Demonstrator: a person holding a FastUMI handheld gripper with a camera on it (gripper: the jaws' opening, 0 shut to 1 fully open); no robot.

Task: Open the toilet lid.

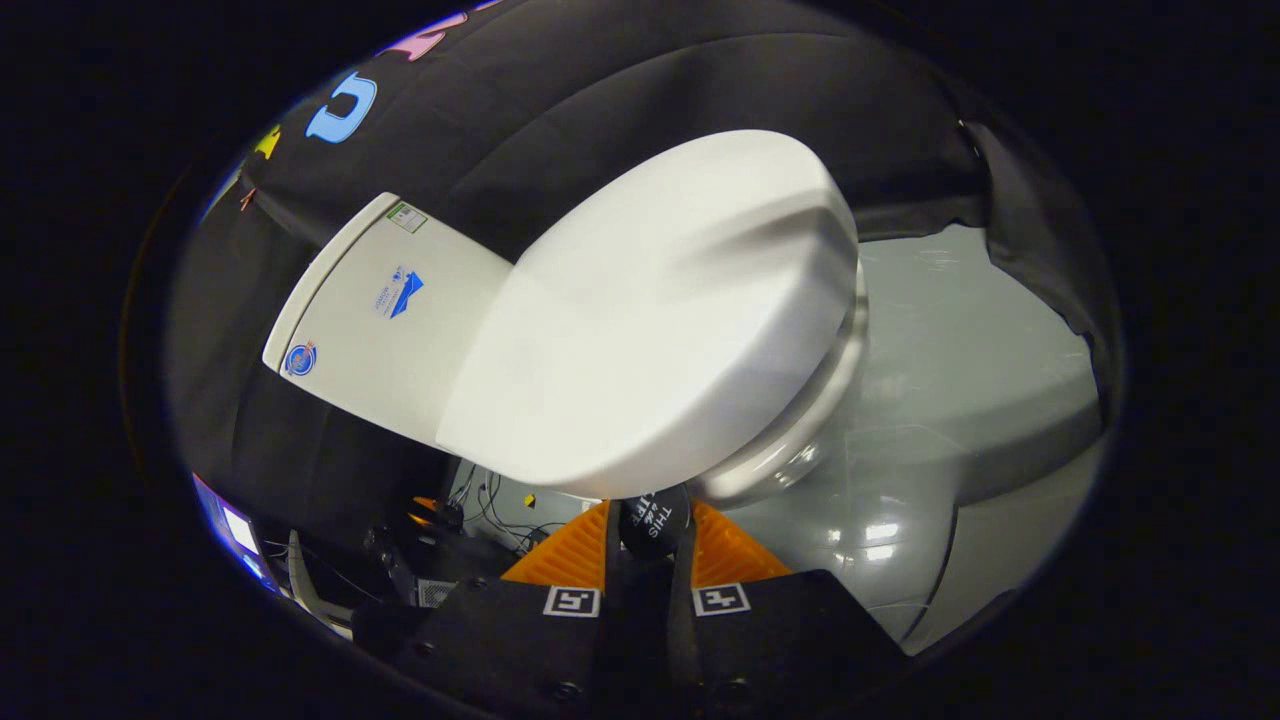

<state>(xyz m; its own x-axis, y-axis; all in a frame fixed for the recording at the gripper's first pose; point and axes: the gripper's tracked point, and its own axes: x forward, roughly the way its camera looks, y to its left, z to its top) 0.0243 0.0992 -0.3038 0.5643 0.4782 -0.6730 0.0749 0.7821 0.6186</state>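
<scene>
The white toilet lid [660, 320] lies over the bowl, whose glossy rim [805, 450] shows beneath its far side. Its surface looks blurred. The white tank [380, 310] with stickers stands behind it against the black cloth wall. My gripper [652, 525] sits right under the lid's near edge. Its fingers are drawn close together on a small black rounded tab [655, 518] with a label, which hangs just below that edge. I cannot tell whether the lid is raised off the seat.
A grey glossy floor [960, 340] spreads beyond the bowl. Cables [500, 510] and dark gear lie on the floor beside the tank's foot, with a lit screen [238, 528] further out. Black cloth [1040, 250] hangs past the floor.
</scene>
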